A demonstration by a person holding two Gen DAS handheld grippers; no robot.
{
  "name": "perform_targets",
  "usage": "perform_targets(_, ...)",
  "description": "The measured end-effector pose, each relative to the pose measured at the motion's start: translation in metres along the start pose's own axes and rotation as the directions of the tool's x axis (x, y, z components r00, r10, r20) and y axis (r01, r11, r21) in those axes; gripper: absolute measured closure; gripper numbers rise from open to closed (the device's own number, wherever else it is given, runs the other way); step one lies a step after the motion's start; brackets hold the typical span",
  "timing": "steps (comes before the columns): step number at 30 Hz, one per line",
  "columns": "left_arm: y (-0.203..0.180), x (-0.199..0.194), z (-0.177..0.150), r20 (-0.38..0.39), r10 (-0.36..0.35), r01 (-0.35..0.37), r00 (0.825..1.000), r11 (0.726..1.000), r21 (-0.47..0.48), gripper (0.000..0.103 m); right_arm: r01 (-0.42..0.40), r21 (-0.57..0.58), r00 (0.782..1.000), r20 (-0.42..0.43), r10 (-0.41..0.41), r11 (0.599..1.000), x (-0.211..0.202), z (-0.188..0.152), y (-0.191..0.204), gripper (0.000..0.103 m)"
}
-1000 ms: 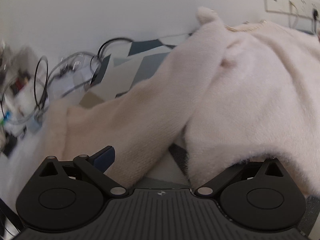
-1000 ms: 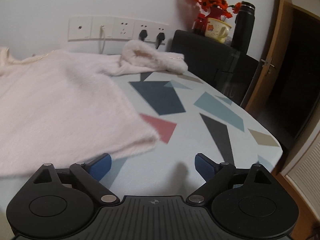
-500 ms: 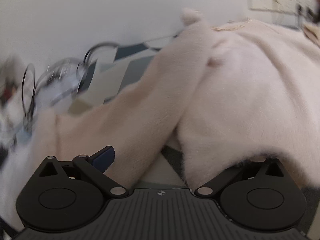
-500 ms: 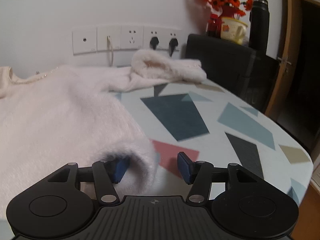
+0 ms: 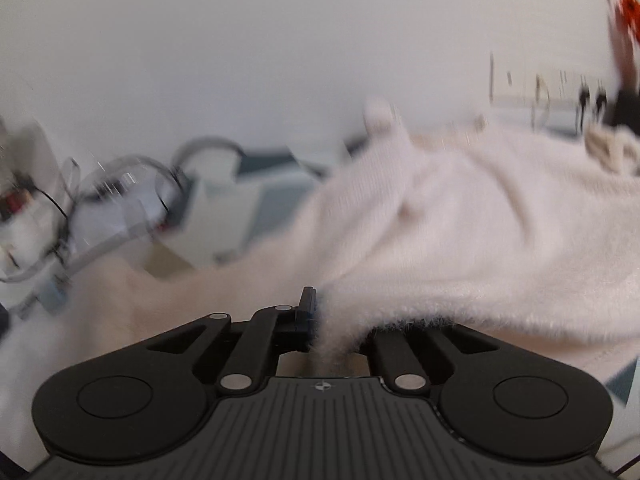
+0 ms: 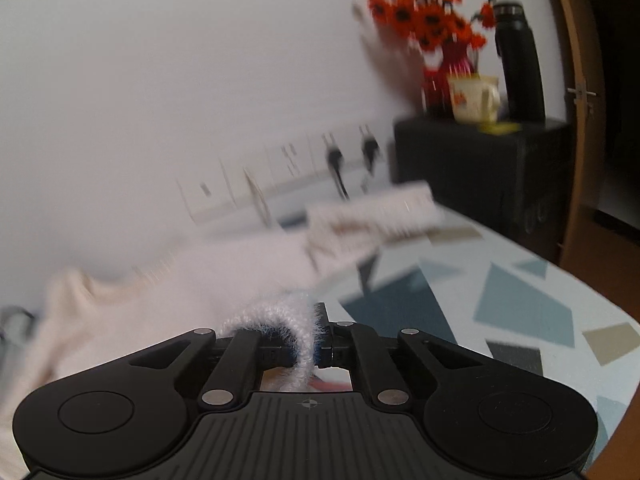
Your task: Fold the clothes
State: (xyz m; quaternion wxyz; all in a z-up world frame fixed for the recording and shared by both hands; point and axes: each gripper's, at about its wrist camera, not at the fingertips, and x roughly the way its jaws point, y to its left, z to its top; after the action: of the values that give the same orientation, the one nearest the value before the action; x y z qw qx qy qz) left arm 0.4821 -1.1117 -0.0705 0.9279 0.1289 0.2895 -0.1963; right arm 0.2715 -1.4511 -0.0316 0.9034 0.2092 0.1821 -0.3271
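A fluffy pale-pink sweater (image 5: 460, 232) lies spread over a table with a geometric-print cloth (image 6: 520, 308). My left gripper (image 5: 320, 316) is shut on the sweater's bottom hem, which bunches over its fingers and hides the right one. In the right wrist view the sweater (image 6: 132, 320) trails off to the left, and my right gripper (image 6: 310, 344) is shut on a curl of its hem. One sleeve (image 6: 372, 216) lies folded near the wall. Both views are motion-blurred.
Tangled cables and small boxes (image 5: 104, 200) clutter the table's left end. Wall sockets with plugs (image 6: 336, 160) run along the back. A black cabinet (image 6: 480, 164) holds orange flowers (image 6: 428, 24), a mug (image 6: 474, 98) and a black flask (image 6: 520, 60). A wooden door (image 6: 580, 120) stands at right.
Both grippers went from open to shut on the sweater's hem and have risen, lifting the hem off the table. The views tilted upward toward the wall.
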Motion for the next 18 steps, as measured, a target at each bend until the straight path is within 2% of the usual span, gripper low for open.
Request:
perform_targets(4, 0.011, -0.033, 0.009, 0.066, -0.019, 0.021, 0.998, 1.000, -0.024, 0.096, -0.011, -0.009, 0.995, 0.100, 0.011, 1.000, -0.042, 0.014, 0.006, 0.098)
perform_targets(7, 0.004, -0.052, -0.001, 0.067, -0.052, 0.048, 0.996, 0.997, 0.057, 0.096, 0.028, 0.055, 0.993, 0.116, -0.035, 0.998, -0.064, 0.012, -0.010, 0.098)
perform_targets(10, -0.011, -0.057, -0.029, -0.020, -0.115, 0.116, 0.993, 0.988, 0.100, 0.096, 0.115, 0.128, 0.992, 0.033, -0.120, 0.985, -0.070, -0.009, -0.039, 0.098)
perform_targets(14, -0.030, -0.059, -0.067, -0.148, -0.216, 0.234, 0.965, 0.966, 0.111, 0.096, 0.246, 0.180, 0.965, -0.137, -0.223, 0.952, -0.062, -0.045, -0.073, 0.098)
perform_targets(16, -0.039, -0.065, -0.079, -0.162, -0.234, 0.257, 0.959, 0.955, 0.147, 0.095, 0.305, 0.189, 0.944, -0.192, -0.269, 0.934, -0.056, -0.059, -0.083, 0.098)
perform_targets(18, -0.045, -0.069, -0.085, -0.159, -0.239, 0.266, 0.958, 0.947, 0.180, 0.095, 0.331, 0.203, 0.935, -0.199, -0.293, 0.921, -0.055, -0.066, -0.085, 0.098)
